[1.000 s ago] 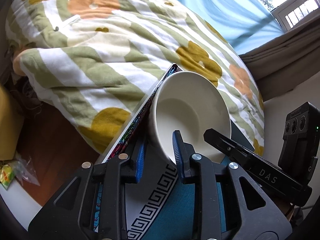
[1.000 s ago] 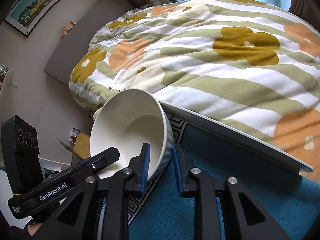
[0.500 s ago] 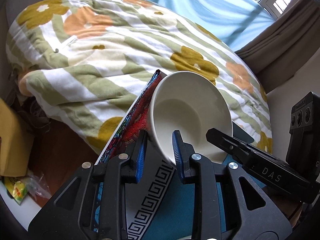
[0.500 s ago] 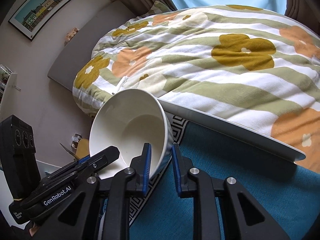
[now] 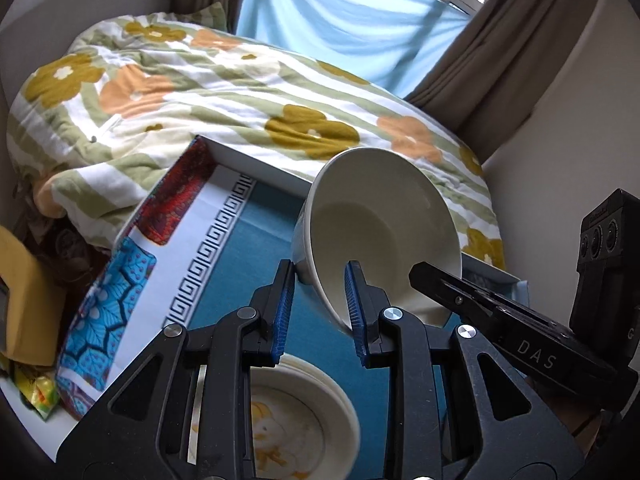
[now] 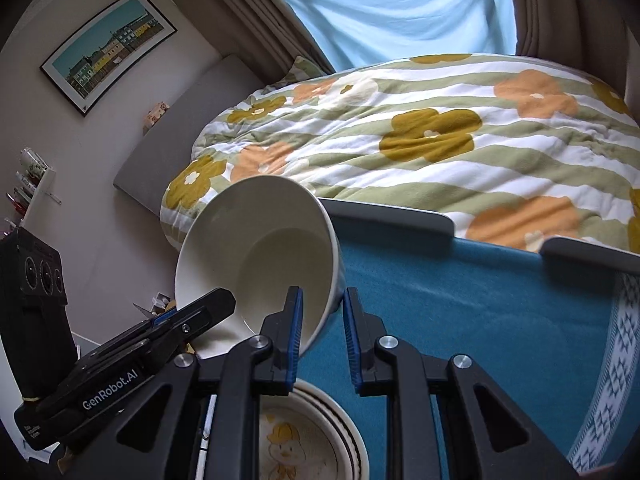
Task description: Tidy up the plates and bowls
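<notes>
Both grippers now carry the white bowl higher, above the patterned bowl on the table. Left gripper and right gripper each clamp the white bowl's rim, jaws narrowly parted. Next: level it and lower it to nest.

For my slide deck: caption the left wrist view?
Both grippers pinch a tilted white bowl above a stacked duck-print bowl.

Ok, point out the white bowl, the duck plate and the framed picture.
white bowl [image 5: 384, 216]: left wrist view, on its inner wall.
duck plate [image 6: 286, 446]: right wrist view, on the duck drawing.
framed picture [image 6: 110, 48]: right wrist view, on the painted houses.
</notes>
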Motion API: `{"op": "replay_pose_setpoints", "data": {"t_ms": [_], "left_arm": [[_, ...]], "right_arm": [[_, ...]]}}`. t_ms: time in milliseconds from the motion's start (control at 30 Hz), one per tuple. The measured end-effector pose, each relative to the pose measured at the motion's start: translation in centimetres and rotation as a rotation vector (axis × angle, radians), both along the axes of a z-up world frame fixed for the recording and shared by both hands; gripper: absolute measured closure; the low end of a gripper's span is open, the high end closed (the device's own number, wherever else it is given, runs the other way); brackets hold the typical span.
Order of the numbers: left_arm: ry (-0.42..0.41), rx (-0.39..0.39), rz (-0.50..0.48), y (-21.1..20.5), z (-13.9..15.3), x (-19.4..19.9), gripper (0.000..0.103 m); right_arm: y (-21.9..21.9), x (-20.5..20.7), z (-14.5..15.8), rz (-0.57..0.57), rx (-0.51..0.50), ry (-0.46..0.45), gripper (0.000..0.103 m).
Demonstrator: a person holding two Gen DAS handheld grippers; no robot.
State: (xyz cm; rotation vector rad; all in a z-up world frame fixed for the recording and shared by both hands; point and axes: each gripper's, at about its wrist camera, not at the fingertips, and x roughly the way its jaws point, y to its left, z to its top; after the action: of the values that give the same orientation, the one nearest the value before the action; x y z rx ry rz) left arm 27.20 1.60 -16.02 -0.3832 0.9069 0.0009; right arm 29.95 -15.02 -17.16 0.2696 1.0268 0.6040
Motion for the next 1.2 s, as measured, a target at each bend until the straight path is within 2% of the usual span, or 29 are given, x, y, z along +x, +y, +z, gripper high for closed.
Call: {"op": "replay_pose_setpoints", "data": {"t_ms": [133,300,467,600,900,1200], "left_arm": [[-0.012,-0.016,-0.059,-6.2,1.3,-3.5,0.08],[-0.002,-0.052,-0.129,-13.4,1.3,-7.1,0.08],[0.036,-0.056,-0.202,-20.1,0.3,-9.6,0.08],[0.082,-0.054,-0.254,-23.9,-1.1,-10.8,0.08],[0.167,0.052,-0.324,-28.1,-4.3,-12.7,0.08],[0.237,0.128,-0.336,-28.8,-6.9,-11.9,0.08]], "right_arm": [[-5.9,-4.1,1.7,-0.055,-0.015,-0.015,0.084],[-12.9,-8.5,2.7,-0.114,-0.046,-0.024,0.084],[-18.9,-11.8,2.3,-0.168,-0.087,-0.006,0.084],[-22.7,-13.9,0.9,-0.21,-0.097,0.037,0.084],[-25.4,-17.2,-3.1,-0.24,-0.101,0.131,0.084],[-25.0,-17.3,-5.3,-0.221,-0.137,0.166,0.085]]}}
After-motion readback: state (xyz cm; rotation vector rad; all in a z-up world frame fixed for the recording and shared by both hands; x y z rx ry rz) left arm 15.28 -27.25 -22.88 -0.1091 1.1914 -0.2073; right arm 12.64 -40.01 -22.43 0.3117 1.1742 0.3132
